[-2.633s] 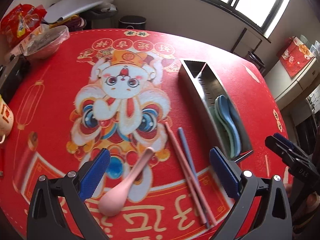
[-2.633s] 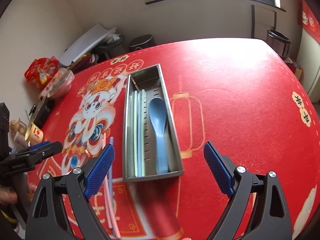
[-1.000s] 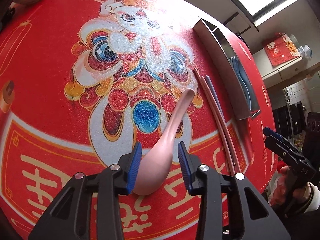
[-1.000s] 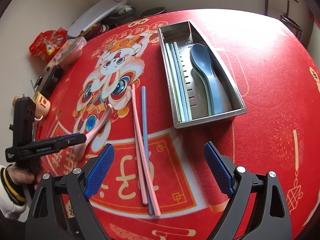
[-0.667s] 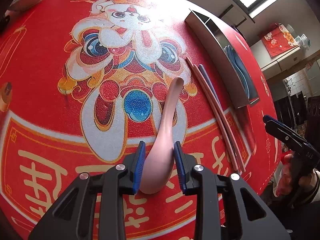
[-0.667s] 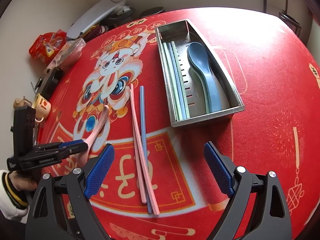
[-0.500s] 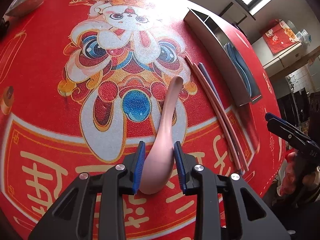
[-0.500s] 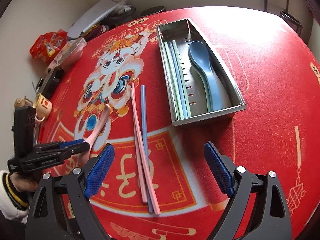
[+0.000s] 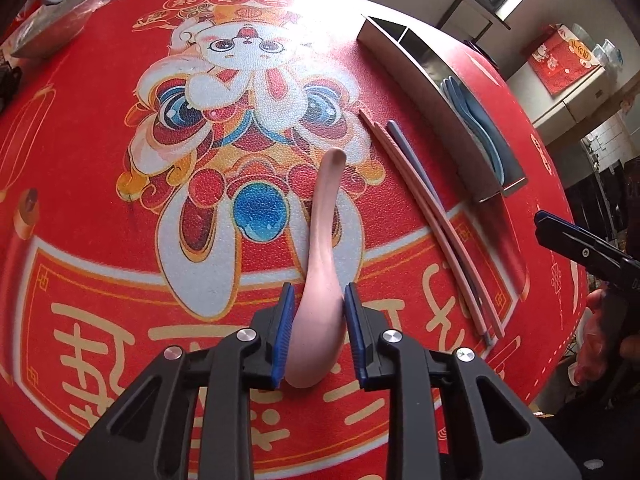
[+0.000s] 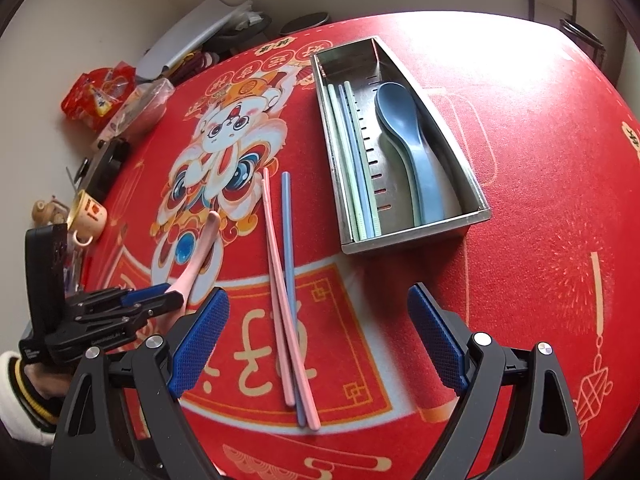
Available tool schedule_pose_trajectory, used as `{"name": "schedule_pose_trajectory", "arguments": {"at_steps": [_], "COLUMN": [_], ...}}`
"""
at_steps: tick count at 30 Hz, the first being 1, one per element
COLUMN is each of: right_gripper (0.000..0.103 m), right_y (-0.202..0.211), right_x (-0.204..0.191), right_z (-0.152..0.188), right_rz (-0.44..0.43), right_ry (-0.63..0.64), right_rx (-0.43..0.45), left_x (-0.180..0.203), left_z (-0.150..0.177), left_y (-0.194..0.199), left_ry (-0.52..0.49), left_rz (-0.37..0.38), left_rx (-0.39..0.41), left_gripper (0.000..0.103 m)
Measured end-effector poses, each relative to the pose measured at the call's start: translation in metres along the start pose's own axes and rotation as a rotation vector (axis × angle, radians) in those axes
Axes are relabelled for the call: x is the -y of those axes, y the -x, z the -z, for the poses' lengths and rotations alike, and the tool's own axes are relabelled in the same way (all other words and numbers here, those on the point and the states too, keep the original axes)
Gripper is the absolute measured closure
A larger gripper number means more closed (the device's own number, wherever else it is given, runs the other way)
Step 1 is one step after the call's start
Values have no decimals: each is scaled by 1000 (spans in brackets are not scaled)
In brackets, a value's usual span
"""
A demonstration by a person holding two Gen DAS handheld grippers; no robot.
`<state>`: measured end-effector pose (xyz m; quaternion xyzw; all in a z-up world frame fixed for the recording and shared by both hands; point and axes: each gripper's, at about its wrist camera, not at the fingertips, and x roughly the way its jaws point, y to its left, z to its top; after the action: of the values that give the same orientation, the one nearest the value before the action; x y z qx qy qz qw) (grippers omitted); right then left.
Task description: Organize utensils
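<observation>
My left gripper [image 9: 319, 330] is shut on the bowl of a pink spoon [image 9: 322, 260], whose handle points away over the red mat. It shows from the side in the right wrist view [image 10: 156, 300], with the pink spoon [image 10: 200, 246] in it. Two pink chopsticks [image 10: 280, 292] and one blue chopstick [image 10: 289, 264] lie loose on the mat. A steel utensil tray [image 10: 474, 216] holds a blue spoon [image 10: 408, 132] and several green and blue chopsticks [image 10: 352, 152]. My right gripper [image 10: 318, 340] is open and empty, above the loose chopsticks.
A round table carries a red mat with a lion-dance print [image 10: 224, 148]. At the left edge stand a small mug [image 10: 88, 212], a dark device [image 10: 108, 164], snack bags [image 10: 96, 94] and a grey case [image 10: 192, 36]. A red cabinet [image 9: 564, 60] stands beyond the table.
My left gripper came down over the pink spoon's bowl and closed on it; the handle has swung to point straighter ahead. My right gripper has stayed open and nearly still.
</observation>
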<state>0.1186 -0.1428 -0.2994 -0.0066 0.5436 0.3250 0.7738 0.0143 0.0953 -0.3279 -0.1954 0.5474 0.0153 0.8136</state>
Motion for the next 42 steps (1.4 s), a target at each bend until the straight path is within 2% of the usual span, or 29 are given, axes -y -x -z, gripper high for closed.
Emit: {"name": "schedule_pose_trajectory", "arguments": {"at_steps": [3, 11, 16, 17, 19, 21, 24, 29, 32, 42], "right_gripper": [16, 16, 16, 16, 16, 16, 16, 16, 16, 16], "right_y": [-1, -2, -3, -3, -3, -4, -5, -8, -8, -5], "right_x": [2, 5, 8, 8, 7, 7, 7, 3, 2, 5], "right_z": [0, 0, 1, 1, 1, 0, 0, 0, 1, 4], "right_rz": [-1, -6, -7, -8, -11, -14, -21, -28, -32, -35], "right_ry": [-12, -20, -31, -30, -30, -31, -33, -23, -20, -33], "right_rx": [-4, -7, -11, -11, -11, -11, -12, -18, -20, -16], "left_x": [9, 26, 33, 34, 35, 33, 32, 33, 38, 42], "left_z": [-2, 0, 2, 2, 3, 5, 10, 19, 19, 18], "left_y": [3, -6, -10, -9, -6, -1, 0, -4, -2, -17], "left_ry": [-19, -62, -107, -115, -127, -132, -143, -144, -157, -196], "left_rz": [13, 39, 17, 2, -20, -32, -47, -62, -67, -161], "left_rx": [1, -47, -75, -76, -78, -73, -90, -112, -98, -121], "left_gripper": [89, 98, 97, 96, 85, 66, 59, 57, 50, 50]}}
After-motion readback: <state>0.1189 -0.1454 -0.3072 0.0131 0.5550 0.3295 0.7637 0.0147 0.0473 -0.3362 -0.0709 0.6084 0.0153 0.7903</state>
